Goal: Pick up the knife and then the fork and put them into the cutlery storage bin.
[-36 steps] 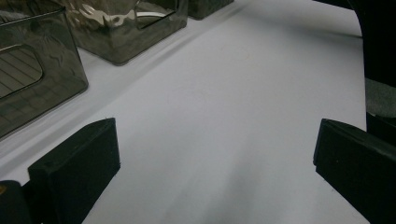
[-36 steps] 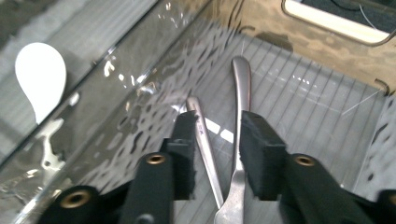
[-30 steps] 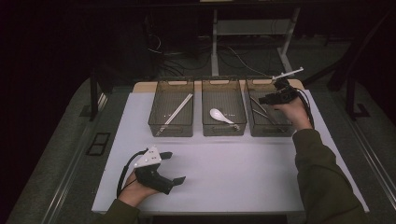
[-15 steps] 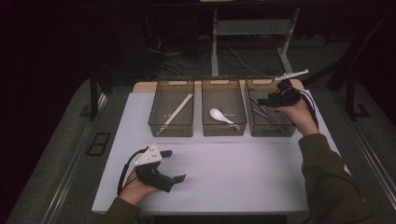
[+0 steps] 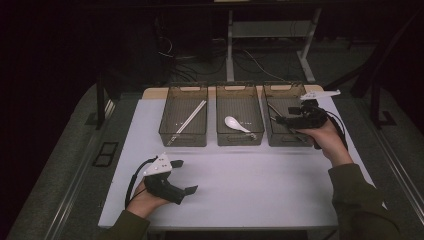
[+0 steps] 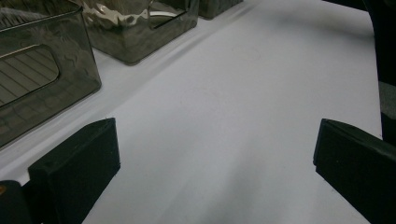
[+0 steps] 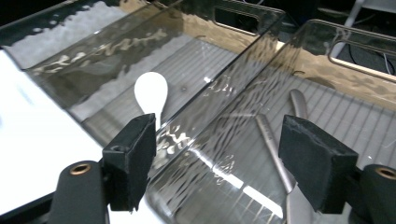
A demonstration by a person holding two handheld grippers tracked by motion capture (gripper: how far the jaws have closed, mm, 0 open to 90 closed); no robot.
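Three bins of smoky translucent plastic, glossy, with rippled walls: left bin (image 5: 182, 116), middle bin (image 5: 239, 115), right bin (image 5: 286, 116) at upper centre of the high view. Spoon (image 7: 151, 94): white, smooth, glazed in look. Utensils (image 7: 275, 149) in the right bin: grey brushed metal. Table sheet (image 5: 250, 180): white, matt, smooth. Right gripper (image 7: 217, 161): pads of black matt foam-like material.

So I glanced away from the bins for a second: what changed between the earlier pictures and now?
The right gripper slid a little toward the person over the right-hand smoky plastic bin, and its jaws have just been opening, with nothing between them. The grey metal utensils lie in that bin. The left gripper, the white spoon and the pale chopsticks stayed put.
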